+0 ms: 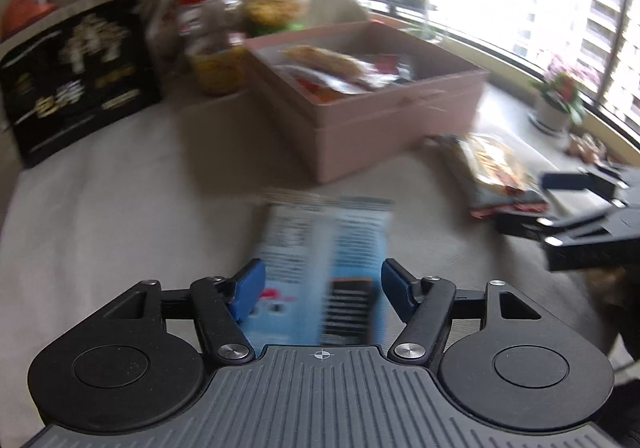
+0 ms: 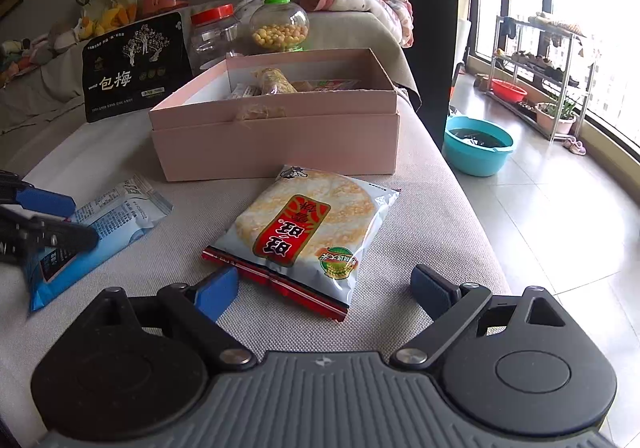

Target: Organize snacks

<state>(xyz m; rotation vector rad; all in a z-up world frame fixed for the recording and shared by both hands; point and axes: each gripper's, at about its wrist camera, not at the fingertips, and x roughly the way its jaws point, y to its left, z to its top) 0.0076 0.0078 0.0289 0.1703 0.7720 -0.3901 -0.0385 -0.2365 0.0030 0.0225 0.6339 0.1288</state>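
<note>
- The left gripper (image 1: 320, 290) stands apart around a flat blue foil packet (image 2: 100, 224), pads not pressing.
- The glossy rice cracker bag (image 2: 308, 232) lies on woven cloth (image 2: 420, 215) before the pink cardboard box (image 2: 280, 135).
- The right gripper (image 2: 326, 290) stands wide, holding nothing.

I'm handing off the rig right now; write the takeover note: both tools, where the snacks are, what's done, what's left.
Left tool: open, empty, blue snack packet lying between its pads on the sofa cushion, ungripped.
Right tool: open, empty, poised at the near edge of the rice cracker packet, not gripping.
Pink box: open, behind both packets, already holding several snacks.
Two jars and a black plum bag stand behind the box.
Done: some snacks boxed.
Left: grip the blue packet and the rice cracker packet and probably put each in the box.
</note>
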